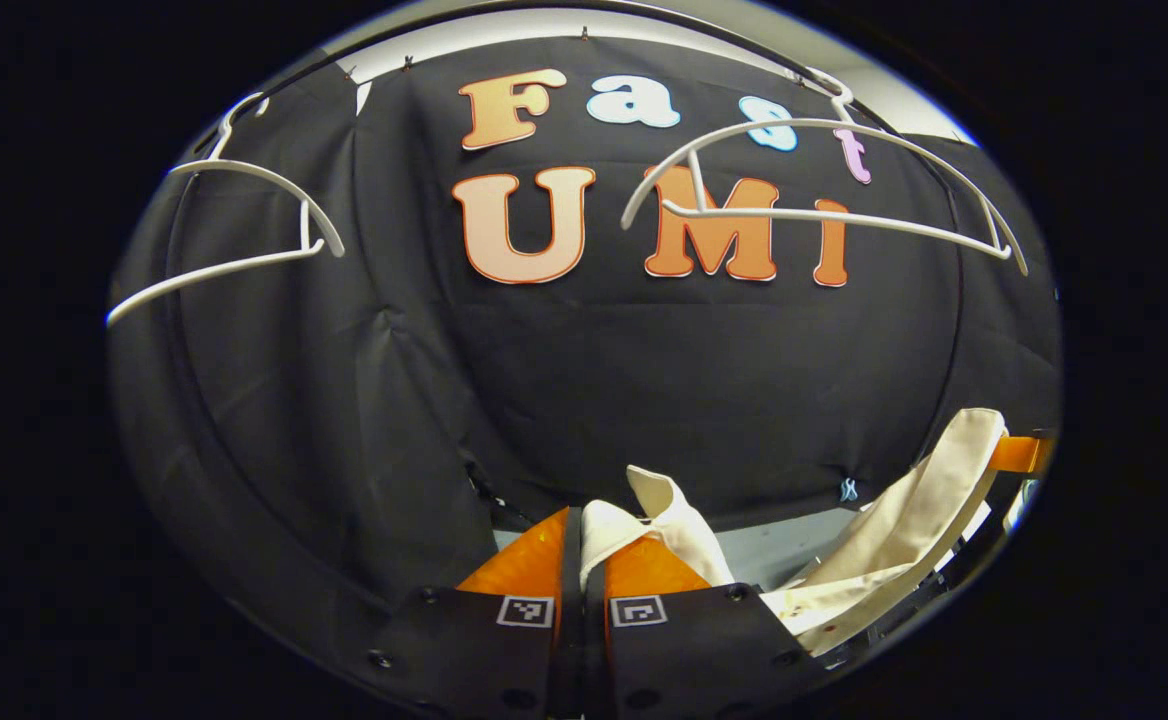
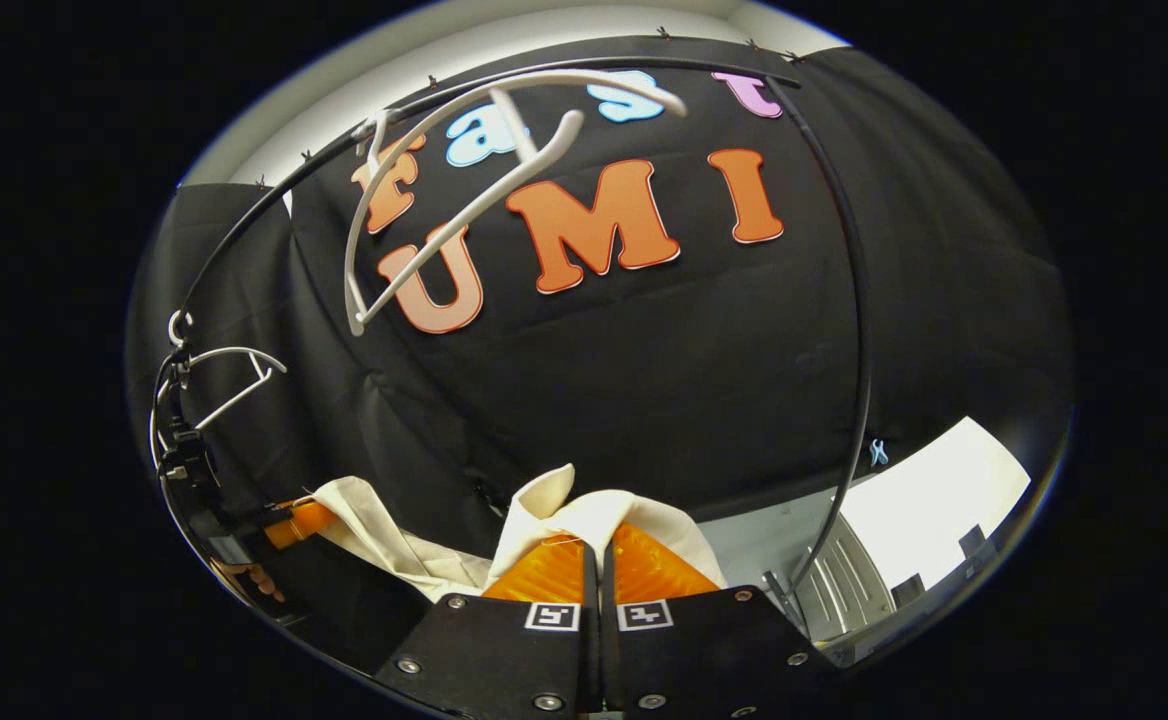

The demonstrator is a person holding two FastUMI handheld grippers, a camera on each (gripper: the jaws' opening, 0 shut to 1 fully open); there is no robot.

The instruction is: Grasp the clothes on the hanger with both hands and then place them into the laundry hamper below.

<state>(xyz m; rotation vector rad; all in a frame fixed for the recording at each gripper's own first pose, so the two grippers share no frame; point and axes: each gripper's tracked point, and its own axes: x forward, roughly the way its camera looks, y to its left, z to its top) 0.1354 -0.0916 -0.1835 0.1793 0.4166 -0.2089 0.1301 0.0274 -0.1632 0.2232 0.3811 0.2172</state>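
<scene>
Left gripper view: a cream garment (image 1: pixel 884 540) is recorded off the white hangers (image 1: pixel 824 190), which hang bare on the rail; one corner is pinched in the closed left gripper (image 1: pixel 584 560), and the cloth is stretched across to the other gripper (image 1: pixel 1019 455) at the right edge. Right gripper view: the same garment (image 2: pixel 584 515) is clamped between the closed fingers of the right gripper (image 2: pixel 599 560); removal is judged done, lowering outstanding, and no hamper or contents can be catalogued.
</scene>
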